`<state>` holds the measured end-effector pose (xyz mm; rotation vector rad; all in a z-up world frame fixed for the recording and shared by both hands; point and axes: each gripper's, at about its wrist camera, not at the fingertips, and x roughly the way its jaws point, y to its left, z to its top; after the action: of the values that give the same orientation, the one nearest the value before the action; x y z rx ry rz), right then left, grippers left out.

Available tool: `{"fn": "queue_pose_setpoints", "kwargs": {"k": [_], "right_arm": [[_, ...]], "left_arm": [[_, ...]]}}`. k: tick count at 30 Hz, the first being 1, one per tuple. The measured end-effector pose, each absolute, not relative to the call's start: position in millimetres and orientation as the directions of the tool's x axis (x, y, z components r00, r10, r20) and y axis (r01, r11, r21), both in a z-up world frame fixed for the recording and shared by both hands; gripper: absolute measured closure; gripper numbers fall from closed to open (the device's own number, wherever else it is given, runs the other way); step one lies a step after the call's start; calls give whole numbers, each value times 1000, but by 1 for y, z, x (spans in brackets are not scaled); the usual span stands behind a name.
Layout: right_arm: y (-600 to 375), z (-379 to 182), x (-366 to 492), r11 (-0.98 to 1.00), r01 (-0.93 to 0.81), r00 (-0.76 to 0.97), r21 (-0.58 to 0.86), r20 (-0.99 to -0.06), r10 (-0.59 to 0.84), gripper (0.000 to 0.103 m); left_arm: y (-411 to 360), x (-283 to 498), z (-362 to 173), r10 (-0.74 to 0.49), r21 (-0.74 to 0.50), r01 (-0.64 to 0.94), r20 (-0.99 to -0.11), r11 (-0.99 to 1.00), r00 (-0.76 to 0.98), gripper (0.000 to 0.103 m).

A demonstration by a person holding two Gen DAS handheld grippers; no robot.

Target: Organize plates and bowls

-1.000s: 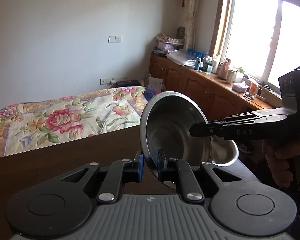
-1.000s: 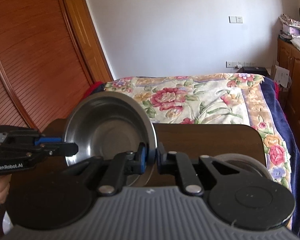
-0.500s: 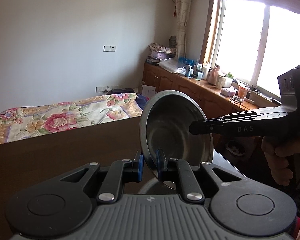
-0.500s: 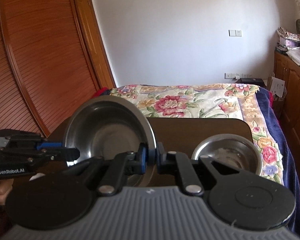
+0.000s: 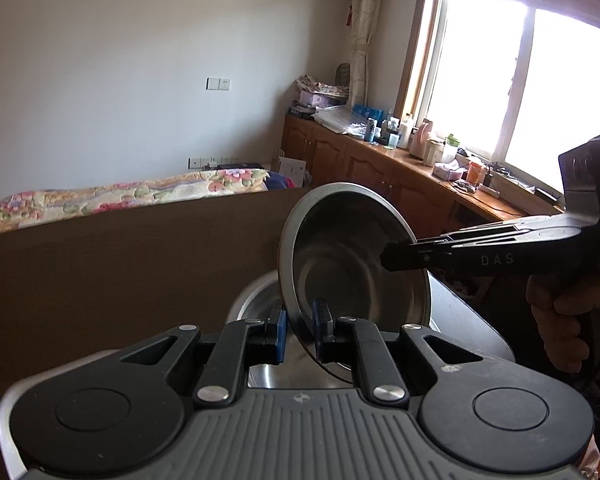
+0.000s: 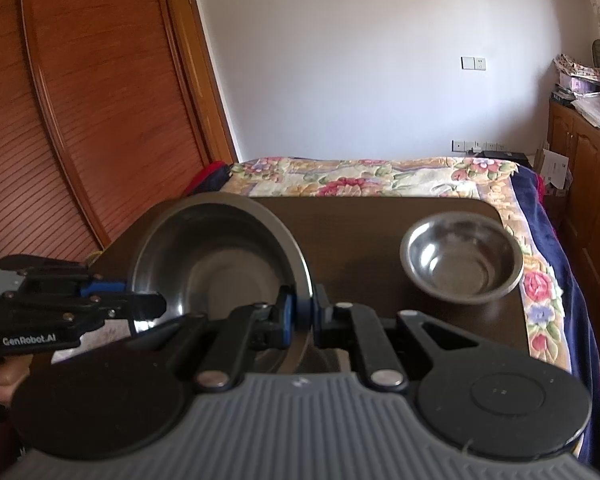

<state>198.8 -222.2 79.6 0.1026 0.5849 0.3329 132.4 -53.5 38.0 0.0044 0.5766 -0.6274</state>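
Both grippers were clamped on opposite rim edges of the steel plate [image 6: 220, 264]: left gripper [image 5: 300, 330] narrow on the near rim, right gripper [image 6: 300, 316] nearly shut on its side. The plate was tilted, in the air above the dark table [image 6: 360, 240]; the small bowl [image 6: 462, 264] sat near the table's right corner. My read: level it first, lower both hands in sync, release only once seated.

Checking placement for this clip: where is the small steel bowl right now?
In the right wrist view, the small bowl sits on the dark table at right, near its far right corner beside the bed, apart from the held plate.
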Motion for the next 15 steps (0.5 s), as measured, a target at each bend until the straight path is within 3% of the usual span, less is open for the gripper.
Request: {"fn": "queue_pose_setpoints", "kwargs": {"k": [15], "right_arm": [[-211,46,179,954,-272,797,129,-526,298,92]], "left_arm": [[-56,131,6,-516,-162,523,-549,837,657,62]]}}
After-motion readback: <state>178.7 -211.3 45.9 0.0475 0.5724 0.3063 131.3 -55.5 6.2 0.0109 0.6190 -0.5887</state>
